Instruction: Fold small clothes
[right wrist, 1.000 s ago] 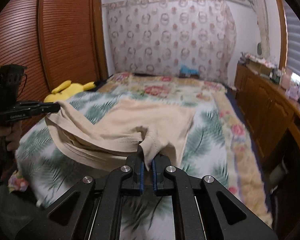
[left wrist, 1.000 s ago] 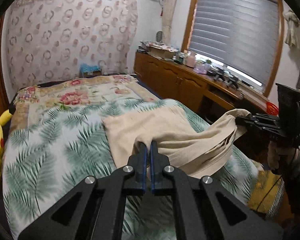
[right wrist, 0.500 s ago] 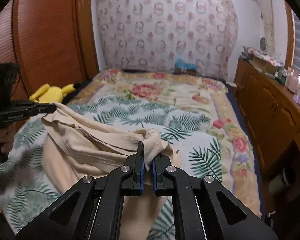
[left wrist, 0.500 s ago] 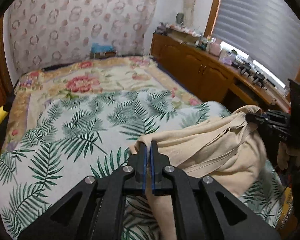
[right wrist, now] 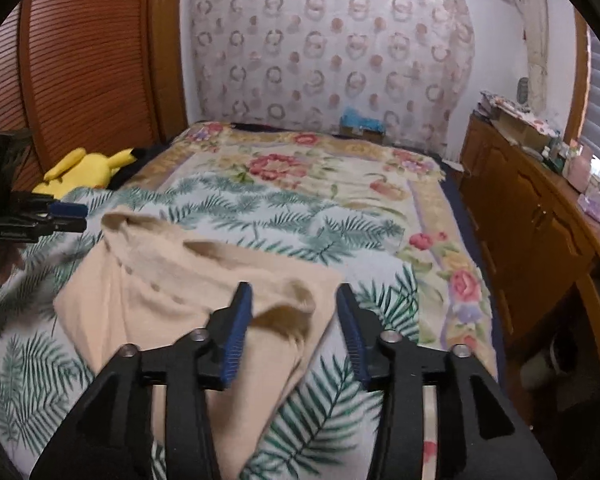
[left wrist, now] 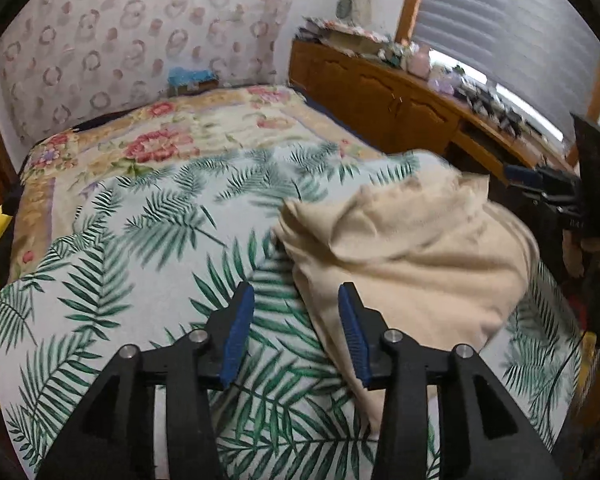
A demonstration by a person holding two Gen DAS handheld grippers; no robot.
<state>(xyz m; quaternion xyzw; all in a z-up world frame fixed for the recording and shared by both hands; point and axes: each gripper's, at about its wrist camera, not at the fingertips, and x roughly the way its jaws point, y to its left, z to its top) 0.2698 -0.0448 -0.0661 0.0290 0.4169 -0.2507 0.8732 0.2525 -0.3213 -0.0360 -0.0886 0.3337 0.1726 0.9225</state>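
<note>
A beige garment (left wrist: 416,248) lies loosely folded on the palm-leaf bedspread (left wrist: 148,240), near the bed's front edge. My left gripper (left wrist: 296,332) is open and empty, just at the garment's left edge. My right gripper (right wrist: 294,332) is open and empty, with the garment (right wrist: 188,280) lying below and in front of its fingers. The right gripper also shows at the right in the left wrist view (left wrist: 540,184), and the left gripper at the left in the right wrist view (right wrist: 60,216). Both stand apart from the cloth.
A yellow plush toy (right wrist: 84,168) lies at the bed's left side by the wooden wardrobe (right wrist: 84,60). A wooden sideboard (right wrist: 532,208) with clutter runs along the right under the window. A floral blanket (right wrist: 300,168) covers the bed's far half.
Both grippers opened and let go of the garment. It dropped onto the bedspread, folded over toward the front edge. Both grippers have drawn slightly away from it.
</note>
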